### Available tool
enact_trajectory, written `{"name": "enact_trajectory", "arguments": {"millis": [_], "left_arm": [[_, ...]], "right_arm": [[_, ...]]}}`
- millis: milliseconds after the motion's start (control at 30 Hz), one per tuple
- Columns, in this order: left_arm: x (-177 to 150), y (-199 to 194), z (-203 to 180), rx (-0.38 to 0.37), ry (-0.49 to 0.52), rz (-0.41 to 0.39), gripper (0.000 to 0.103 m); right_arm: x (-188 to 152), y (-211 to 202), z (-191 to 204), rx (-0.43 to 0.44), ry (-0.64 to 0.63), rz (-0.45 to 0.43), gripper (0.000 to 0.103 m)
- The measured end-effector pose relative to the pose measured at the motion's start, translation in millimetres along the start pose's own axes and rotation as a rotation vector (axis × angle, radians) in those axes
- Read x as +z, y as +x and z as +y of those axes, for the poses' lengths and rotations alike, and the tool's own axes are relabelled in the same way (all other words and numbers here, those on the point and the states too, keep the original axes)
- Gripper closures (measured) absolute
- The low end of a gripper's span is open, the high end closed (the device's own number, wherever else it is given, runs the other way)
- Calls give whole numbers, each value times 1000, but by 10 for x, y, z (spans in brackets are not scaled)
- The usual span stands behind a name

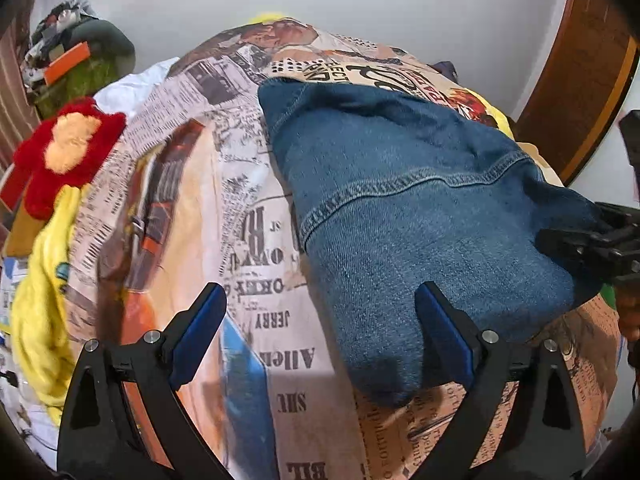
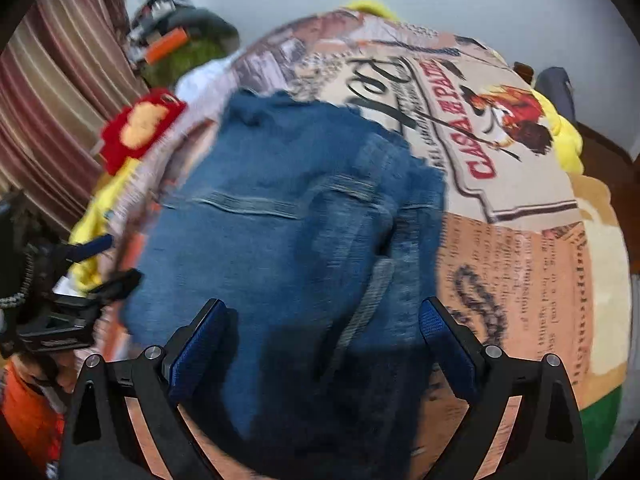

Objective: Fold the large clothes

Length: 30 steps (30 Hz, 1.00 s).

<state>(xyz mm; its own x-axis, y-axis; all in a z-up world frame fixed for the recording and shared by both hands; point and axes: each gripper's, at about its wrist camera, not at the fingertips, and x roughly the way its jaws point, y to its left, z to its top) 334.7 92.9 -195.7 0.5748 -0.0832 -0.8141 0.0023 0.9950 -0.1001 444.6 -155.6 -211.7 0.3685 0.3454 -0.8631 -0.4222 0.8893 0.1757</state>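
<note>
A pair of blue denim jeans (image 1: 420,200) lies folded on a bed with a newspaper-print cover (image 1: 256,248). My left gripper (image 1: 320,300) is open and empty, just left of the near end of the jeans. In the right wrist view the jeans (image 2: 288,232) lie straight ahead on the print cover (image 2: 520,240). My right gripper (image 2: 324,312) is open over their near part, holding nothing. The right gripper also shows at the right edge of the left wrist view (image 1: 592,236), touching the denim's edge. The left gripper shows in the right wrist view (image 2: 100,264), open.
A red and orange plush toy (image 1: 64,152) and yellow fabric (image 1: 44,312) lie at the bed's left. A green bundle with an orange strip (image 1: 80,68) sits at the back left. A wooden headboard (image 1: 580,80) stands at the right. Striped curtains (image 2: 52,100) hang left.
</note>
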Motion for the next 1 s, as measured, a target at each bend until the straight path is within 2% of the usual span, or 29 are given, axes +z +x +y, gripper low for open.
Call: {"name": "enact_trajectory", "arguments": {"millis": [67, 233, 467, 500, 567, 600, 667, 767, 1000], "left_arm": [[-27, 27, 15, -17, -2, 2, 6], [-24, 85, 9, -52, -7, 23, 6], [-52, 6, -95, -4, 76, 10, 6], [-52, -3, -97, 9, 88, 9, 6], [-43, -15, -77, 25, 95, 11, 6], [-27, -24, -57, 25, 90, 13, 6], [-2, -46, -39, 20, 83, 19, 6], [60, -107, -42, 43, 90, 0, 6], [458, -129, -27, 16, 91, -43, 6]], "right_arm": [[-13, 22, -120, -49, -13, -8, 7], [-50, -72, -473, 1, 24, -24, 7], [-124, -246, -622, -13, 65, -70, 7], [-134, -323, -686, -75, 84, -98, 7], [-143, -439, -867, -283, 135, -137, 8], [-141, -485, -1011, -329, 177, -129, 8], [-142, -528, -1195, -214, 239, -87, 8], [-139, -606, -1281, -103, 301, -79, 8], [190, -541, -827, -9, 185, -100, 8]]}}
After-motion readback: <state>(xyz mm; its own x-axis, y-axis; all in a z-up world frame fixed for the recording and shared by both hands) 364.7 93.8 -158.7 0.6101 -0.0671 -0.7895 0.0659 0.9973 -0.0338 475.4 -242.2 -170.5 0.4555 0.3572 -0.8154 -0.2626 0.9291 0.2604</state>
